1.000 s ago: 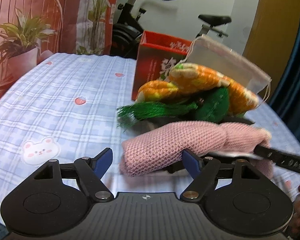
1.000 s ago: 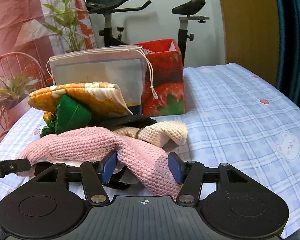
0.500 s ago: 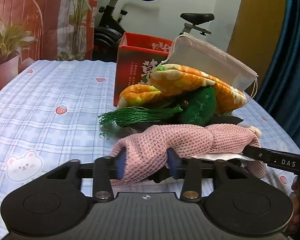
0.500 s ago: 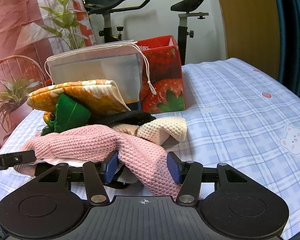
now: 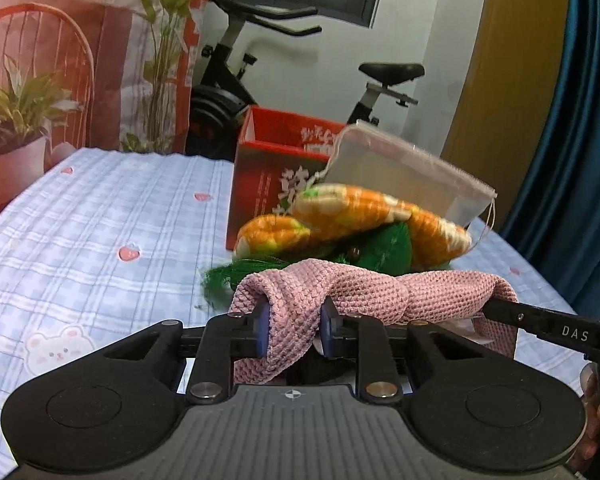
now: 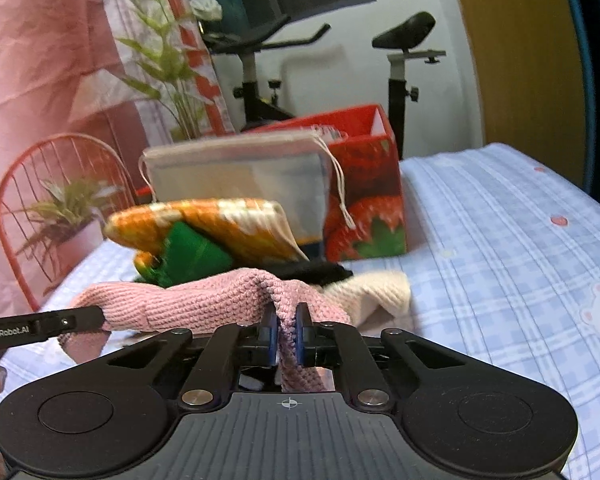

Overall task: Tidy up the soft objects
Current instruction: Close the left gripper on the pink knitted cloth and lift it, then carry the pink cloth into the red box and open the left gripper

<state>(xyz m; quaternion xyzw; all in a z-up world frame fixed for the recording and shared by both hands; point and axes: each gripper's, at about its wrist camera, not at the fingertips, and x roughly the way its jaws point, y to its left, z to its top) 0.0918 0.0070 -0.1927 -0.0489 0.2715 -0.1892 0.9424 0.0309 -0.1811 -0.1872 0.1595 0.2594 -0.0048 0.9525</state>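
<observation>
A pink knitted cloth (image 5: 364,288) is stretched between both grippers, lifted off the bed. My left gripper (image 5: 294,330) is shut on its left end. My right gripper (image 6: 287,334) is shut on its right end (image 6: 204,300). Behind it lies a pile: an orange patterned plush (image 5: 364,216) over a green plush (image 5: 388,254) with a green tassel (image 5: 236,274), a black item (image 6: 316,270) and a cream knitted cloth (image 6: 380,292). A translucent drawstring pouch (image 6: 236,184) leans on the pile.
A red strawberry-print box (image 6: 364,200) stands open behind the pile on the blue checked bedspread (image 5: 100,240). An exercise bike (image 5: 236,80), a red wire chair with a potted plant (image 5: 24,108) and a blue curtain (image 5: 580,140) stand beyond the bed.
Both grippers closed on the pink cloth, the left first and then the right, and raised it slightly off the pile.
</observation>
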